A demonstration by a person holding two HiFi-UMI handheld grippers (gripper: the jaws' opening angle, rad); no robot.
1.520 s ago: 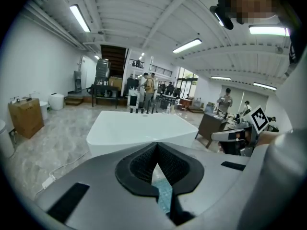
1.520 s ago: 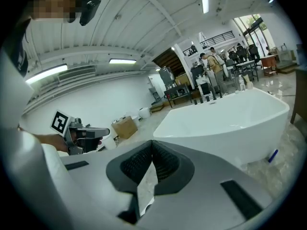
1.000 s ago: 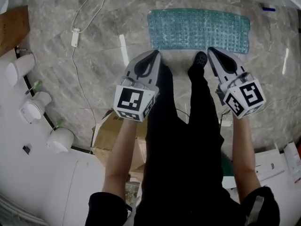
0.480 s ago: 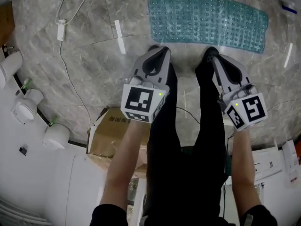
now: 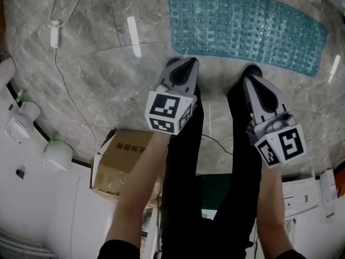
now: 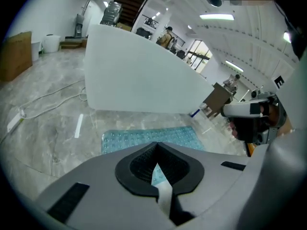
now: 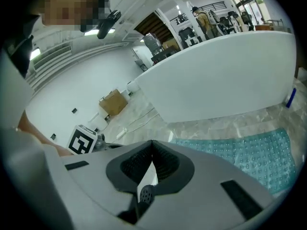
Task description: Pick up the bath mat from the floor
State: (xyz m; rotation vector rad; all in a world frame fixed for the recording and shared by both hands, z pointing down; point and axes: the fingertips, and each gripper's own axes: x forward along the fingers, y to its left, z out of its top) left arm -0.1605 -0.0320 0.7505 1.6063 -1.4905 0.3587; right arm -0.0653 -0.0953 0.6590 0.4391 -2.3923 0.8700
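Note:
The teal studded bath mat [image 5: 248, 28] lies flat on the grey marble floor, just ahead of the person's black shoes. My left gripper [image 5: 182, 65] is held low in front of the left leg, shut and empty, with its tip short of the mat's near edge. My right gripper [image 5: 251, 83] hangs over the right leg, also shut with nothing in it. In the left gripper view the mat [image 6: 144, 137] shows beyond the closed left gripper [image 6: 156, 144]. The right gripper view has the mat [image 7: 244, 152] to the right of the closed right gripper [image 7: 152, 143].
A white bathtub [image 6: 139, 75] stands right behind the mat. A cardboard box [image 5: 126, 161] sits by the person's left leg. A white cable with an adapter [image 5: 54, 31] trails over the floor at left. White round fittings [image 5: 56, 155] line a white edge at lower left.
The mat has slid lower and grown larger in the head view as the person stepped toward it. Both grippers stay shut and keep their place in front of the legs.

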